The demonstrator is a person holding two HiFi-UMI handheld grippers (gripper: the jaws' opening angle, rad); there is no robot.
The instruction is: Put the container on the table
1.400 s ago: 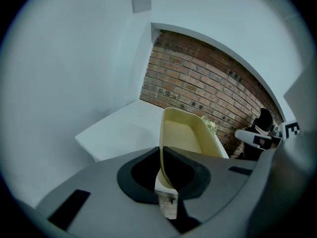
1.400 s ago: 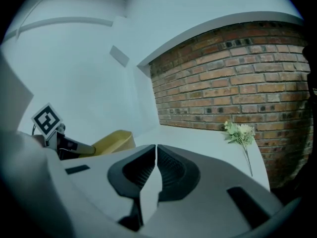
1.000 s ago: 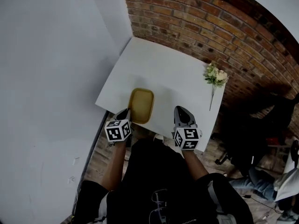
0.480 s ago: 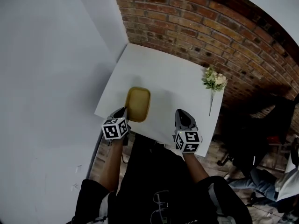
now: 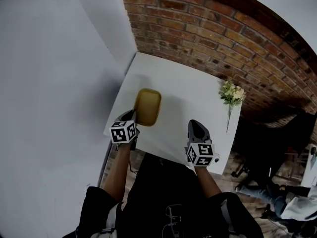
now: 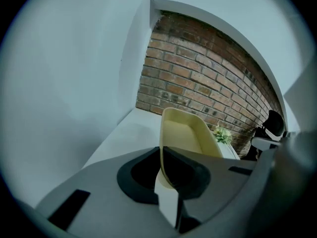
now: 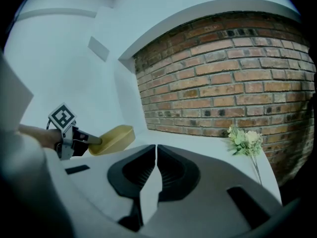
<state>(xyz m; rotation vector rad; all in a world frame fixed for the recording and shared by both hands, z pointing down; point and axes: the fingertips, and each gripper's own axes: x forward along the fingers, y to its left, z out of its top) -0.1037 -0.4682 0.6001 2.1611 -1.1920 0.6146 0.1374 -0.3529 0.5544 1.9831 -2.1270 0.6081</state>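
Two grippers reach over the near edge of a white table (image 5: 190, 90). At the left, the left gripper (image 6: 166, 175) has its jaws pressed together on the near short rim of the yellow container (image 5: 148, 106), with the thin wall pinched between them. The container juts straight out ahead of that gripper, over the table's left part near the plain white wall. In the right gripper view it looks raised a little off the surface, open side up. Its long axis runs away from the person toward the brick wall (image 5: 213, 33), in line with the gripper, and its far short end points at the bricks. Further right and well apart from the container, the right gripper (image 7: 154, 170) hangs over the near edge, jaws almost together with only a thin slit between them and nothing in it. A sprig of flowers (image 5: 232, 94) lies at the table's far right edge.
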